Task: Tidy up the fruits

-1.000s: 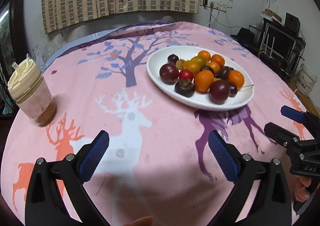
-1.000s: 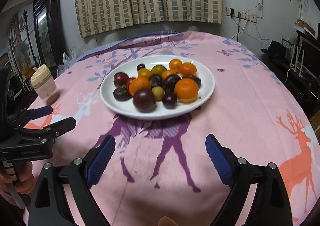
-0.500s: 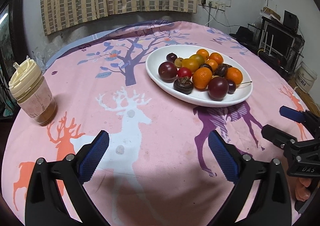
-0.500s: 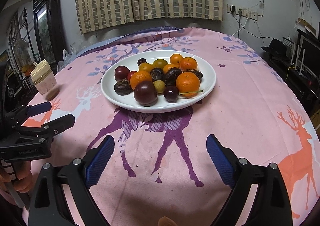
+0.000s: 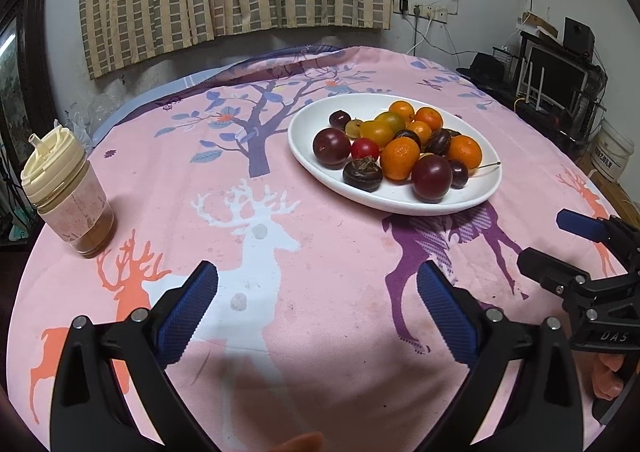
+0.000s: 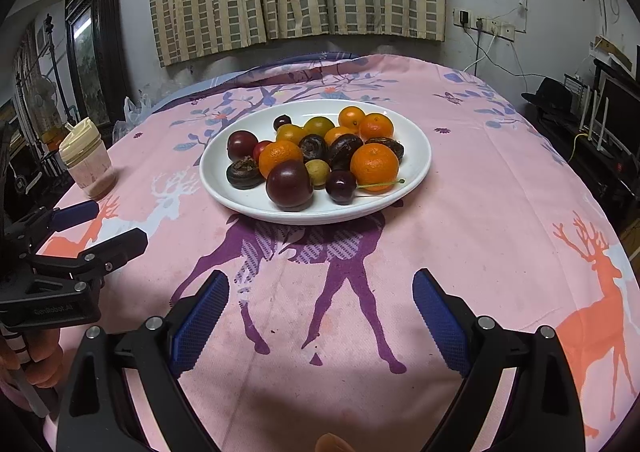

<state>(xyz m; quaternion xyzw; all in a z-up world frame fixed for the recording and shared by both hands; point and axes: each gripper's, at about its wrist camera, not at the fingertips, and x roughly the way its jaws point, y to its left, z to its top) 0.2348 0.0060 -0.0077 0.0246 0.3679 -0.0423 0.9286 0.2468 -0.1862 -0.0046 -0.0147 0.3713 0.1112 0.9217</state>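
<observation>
Both cameras now stand slightly nearer the white plate (image 6: 416, 156) than a second ago, while the fruit on it has not shifted. Fruits (image 6: 316, 156) lie heaped at the plate's centre: orange mandarins (image 6: 374, 167), dark plums (image 6: 289, 184), a cherry (image 6: 341, 186) with its green stem trailing toward the plate's right rim, and a small yellow-green fruit (image 6: 318, 172) between them. Judged by appearance, all are light, round and smooth-skinned; the plums and cherry look soft and bruisable, the mandarins firmer with a pebbled peel. Each is best taken across its widest part, starting from the near edge of the pile. The plate is glossy, shallow and oval, resting on a pink woven cloth (image 6: 480, 212) printed with deer. Left of the plate, well apart, stands a lidded cup (image 5: 66, 192). The right gripper (image 6: 320, 316) hangs in front of the plate, fingers spread wide and empty; the left gripper (image 5: 318, 306) sits to the plate's near left, likewise spread and empty.
</observation>
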